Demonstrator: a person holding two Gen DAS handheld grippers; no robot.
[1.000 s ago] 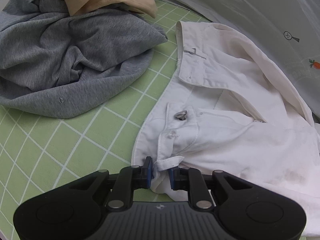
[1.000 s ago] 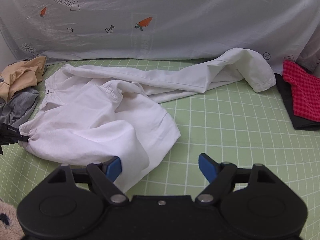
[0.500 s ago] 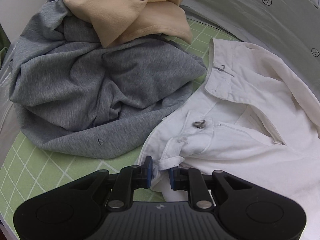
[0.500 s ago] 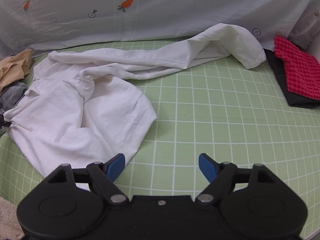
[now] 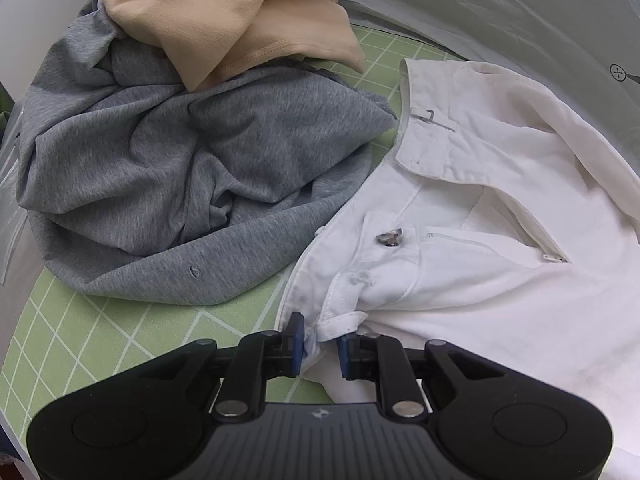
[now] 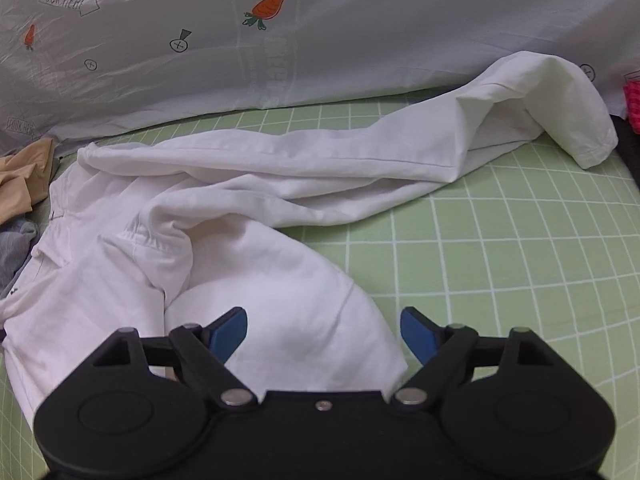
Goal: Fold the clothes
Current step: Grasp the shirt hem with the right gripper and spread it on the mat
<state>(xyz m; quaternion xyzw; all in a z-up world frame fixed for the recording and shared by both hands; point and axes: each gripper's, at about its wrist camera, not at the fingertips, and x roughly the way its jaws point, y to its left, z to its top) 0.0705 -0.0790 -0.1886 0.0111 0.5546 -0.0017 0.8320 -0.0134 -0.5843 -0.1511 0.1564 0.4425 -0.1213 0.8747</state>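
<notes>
White trousers lie crumpled on the green grid mat, fly undone, a metal button showing. My left gripper is shut on a corner of their waistband, the cloth bunched between its blue pads. In the right wrist view the same white trousers spread over the mat, one leg stretching to the far right. My right gripper hangs low over the near rounded fold of the trousers, its jaws wide and still opening, the cloth below them and not pinched.
A grey garment with a tan one on top lies heaped left of the trousers. A pale sheet printed with carrots rises along the back. Red checked cloth on dark fabric sits at the far right edge.
My right gripper came down and forward over the trousers' near fold, which now lies under its jaws. The left gripper tilted slightly and kept its hold on the waistband.
</notes>
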